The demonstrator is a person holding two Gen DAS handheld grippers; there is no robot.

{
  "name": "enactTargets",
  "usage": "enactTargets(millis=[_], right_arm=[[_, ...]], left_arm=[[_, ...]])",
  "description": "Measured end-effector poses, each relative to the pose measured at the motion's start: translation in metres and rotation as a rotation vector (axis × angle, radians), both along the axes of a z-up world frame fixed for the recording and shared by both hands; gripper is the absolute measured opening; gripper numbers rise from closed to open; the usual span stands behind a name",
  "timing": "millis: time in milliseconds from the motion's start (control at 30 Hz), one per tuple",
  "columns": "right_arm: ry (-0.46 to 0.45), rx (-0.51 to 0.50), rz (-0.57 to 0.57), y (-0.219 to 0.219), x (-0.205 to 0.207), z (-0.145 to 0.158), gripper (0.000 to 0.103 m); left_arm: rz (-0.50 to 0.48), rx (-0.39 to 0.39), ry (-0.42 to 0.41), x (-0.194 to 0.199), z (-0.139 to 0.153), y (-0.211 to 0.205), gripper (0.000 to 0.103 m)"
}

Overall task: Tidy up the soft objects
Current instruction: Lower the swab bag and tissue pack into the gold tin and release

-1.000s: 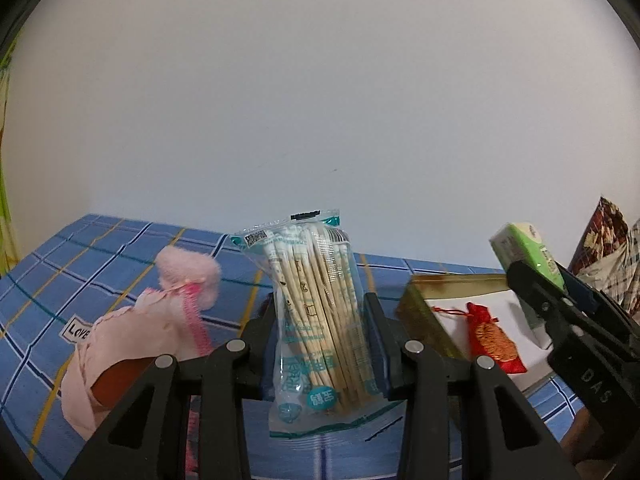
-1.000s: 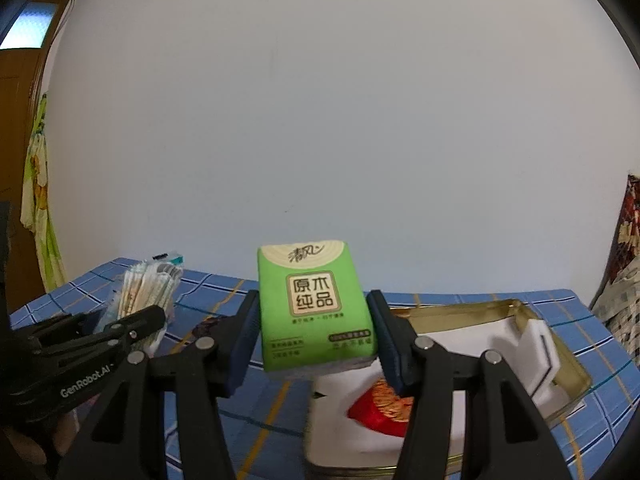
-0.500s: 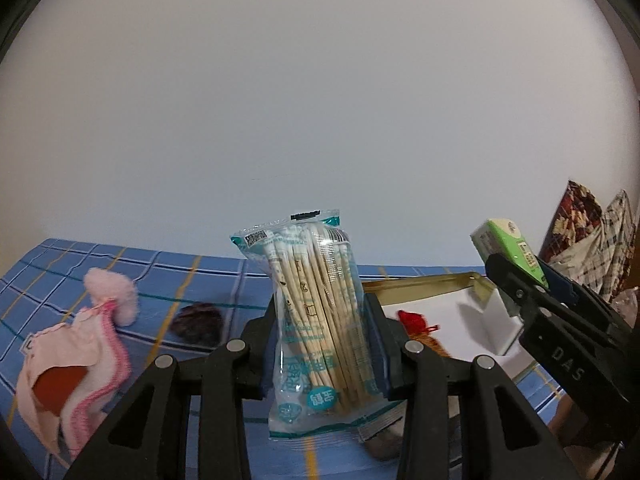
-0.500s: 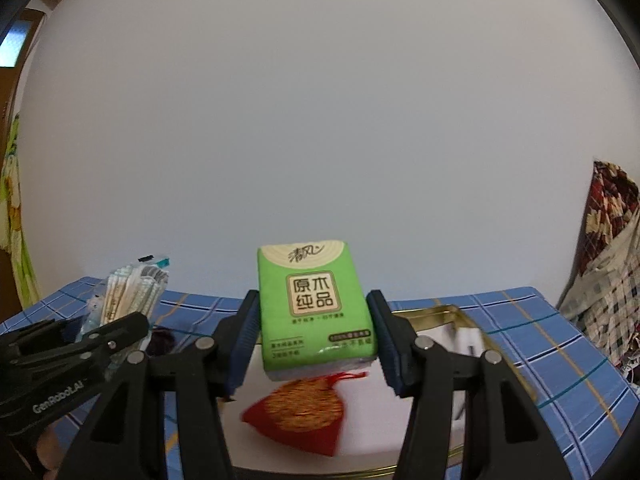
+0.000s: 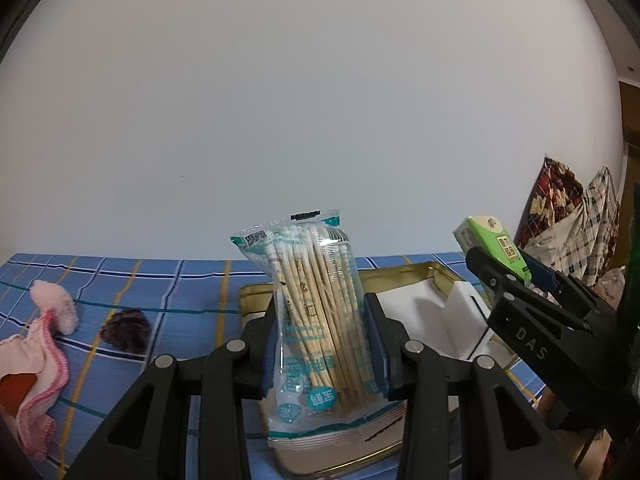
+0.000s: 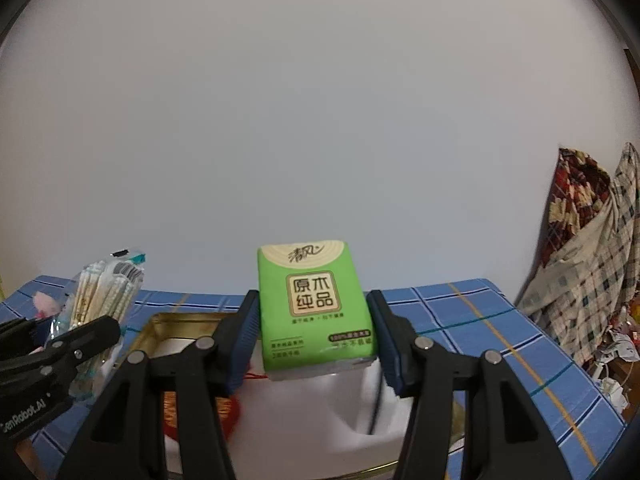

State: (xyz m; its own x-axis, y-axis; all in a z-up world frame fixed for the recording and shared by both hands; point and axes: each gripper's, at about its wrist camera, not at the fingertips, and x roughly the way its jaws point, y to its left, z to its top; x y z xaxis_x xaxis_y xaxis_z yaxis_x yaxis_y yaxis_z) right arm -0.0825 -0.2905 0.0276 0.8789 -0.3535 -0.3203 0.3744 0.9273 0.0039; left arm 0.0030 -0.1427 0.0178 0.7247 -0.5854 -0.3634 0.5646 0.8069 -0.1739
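My left gripper (image 5: 322,344) is shut on a clear packet of cotton swabs (image 5: 316,320), held upright above the gold tin box (image 5: 404,270). My right gripper (image 6: 314,340) is shut on a green tissue pack (image 6: 312,304), also upright, over the same tin (image 6: 156,322) with its white lining. A red embroidered pouch (image 6: 228,408) lies in the tin, partly hidden by the right gripper's fingers. In the left wrist view the right gripper (image 5: 516,280) and its tissue pack (image 5: 492,244) show at the right. The swab packet (image 6: 108,292) appears left in the right wrist view.
The blue plaid cloth (image 5: 180,292) covers the table. A pink cloth item (image 5: 36,344) and a dark purple fuzzy piece (image 5: 126,330) lie at the left. Patterned fabrics (image 6: 592,264) pile up beyond the table's right edge. A plain white wall stands behind.
Both grippers have swung rightward with their loads; the tin box now sits under them. The pink cloth has slid toward the left edge of the left wrist view.
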Motion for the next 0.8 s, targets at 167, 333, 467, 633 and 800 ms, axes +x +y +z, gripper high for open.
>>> enactTargets(millis=[167,333,467,633,800], right_arm=[[0.023,0.006,-0.03,-0.012,0.003,0.001,0.054],[0.046,0.028,-0.037,-0.03,0.006,-0.005,0.054],[0.059,0.037,-0.053,-0.052,0.011,-0.014,0.054],[0.1,0.112,-0.043,-0.066,0.025,-0.023,0.054],[0.153,0.118,-0.039,-0.063,0.034,-0.03,0.054]], left_arm=[[-0.029,0.028,0.013,0.0,-0.002,-0.021,0.04],[-0.048,0.047,0.03,0.0,-0.003,-0.043,0.04],[-0.062,0.056,0.045,0.001,-0.005,-0.052,0.04],[-0.064,0.109,0.07,0.005,-0.01,-0.063,0.04],[-0.064,0.144,0.065,0.002,-0.013,-0.07,0.04]])
